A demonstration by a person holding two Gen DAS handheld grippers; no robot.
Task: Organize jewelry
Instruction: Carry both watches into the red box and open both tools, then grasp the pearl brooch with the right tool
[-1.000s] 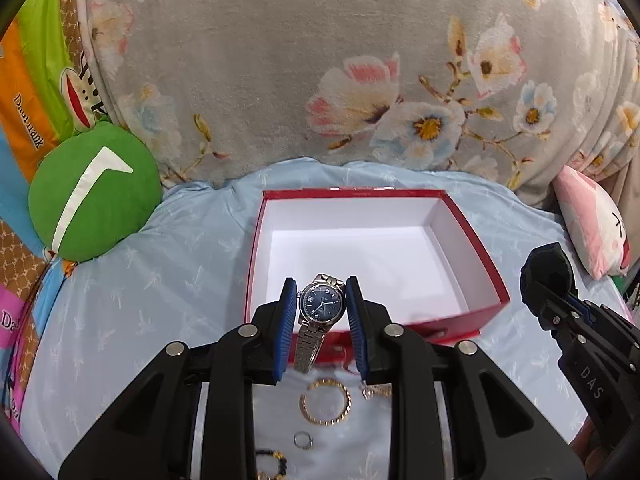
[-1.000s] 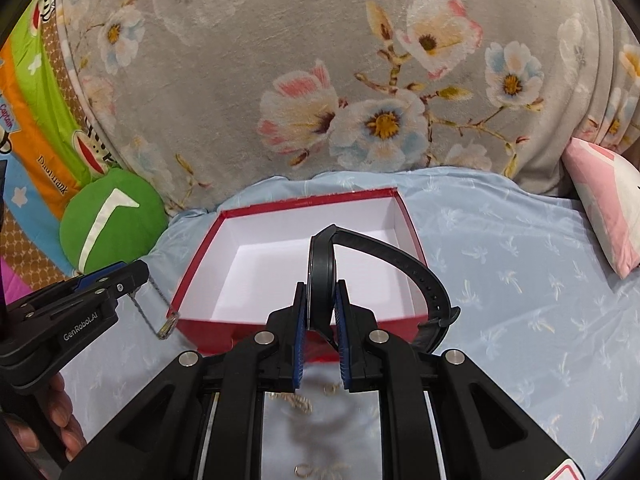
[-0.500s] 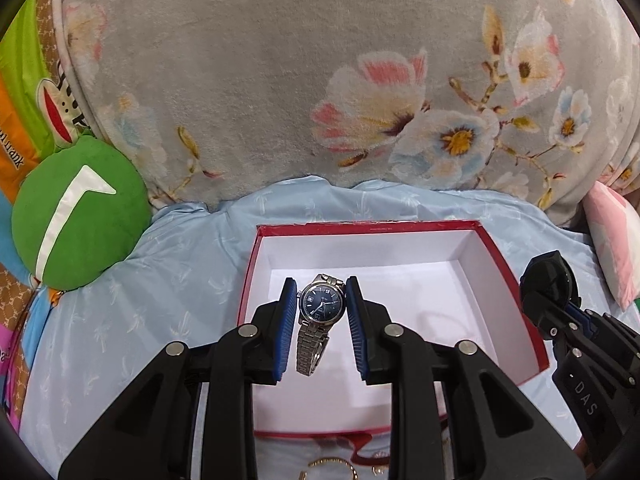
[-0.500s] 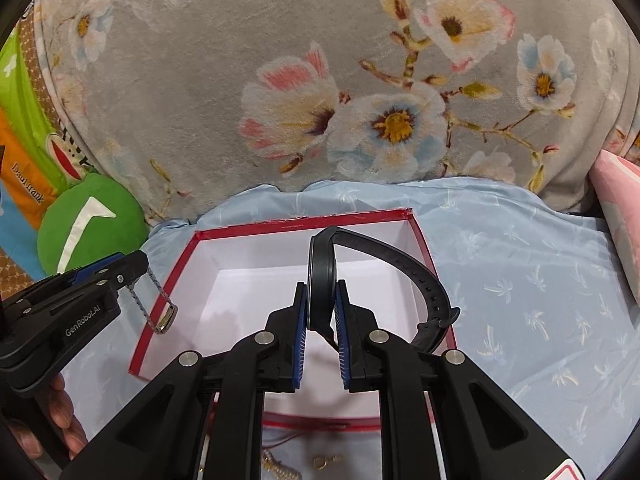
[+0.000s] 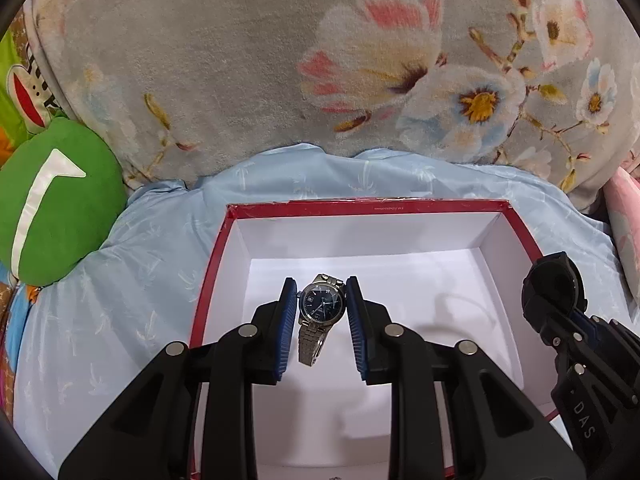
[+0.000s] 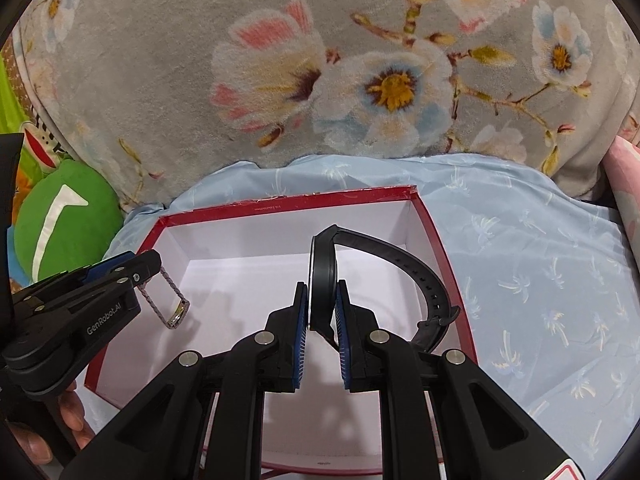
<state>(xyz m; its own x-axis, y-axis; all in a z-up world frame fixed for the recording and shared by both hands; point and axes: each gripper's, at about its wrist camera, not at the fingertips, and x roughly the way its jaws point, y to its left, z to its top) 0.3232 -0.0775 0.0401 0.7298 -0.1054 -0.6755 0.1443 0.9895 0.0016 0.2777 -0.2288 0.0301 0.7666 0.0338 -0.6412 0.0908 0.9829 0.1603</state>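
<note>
- right gripper (image 6: 322,304) with blue pads pinching round black watch (image 6: 322,276), rubber strap arcing right, above open red cardboard box with white inside (image 6: 280,210)
- left gripper (image 6: 148,268) at left, silver metal-link watch band (image 6: 170,300) dangling over box
- light blue palm-print sheet (image 6: 540,264), grey floral fleece blanket (image 6: 200,40), green round cushion (image 6: 68,216)

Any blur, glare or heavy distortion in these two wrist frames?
Left wrist view: sharp, watch dial readable, fisheye bends the red box rim, dark corners. Right wrist view: equally sharp, soft shadows on the box floor, no glare, black watch crisp.
</note>
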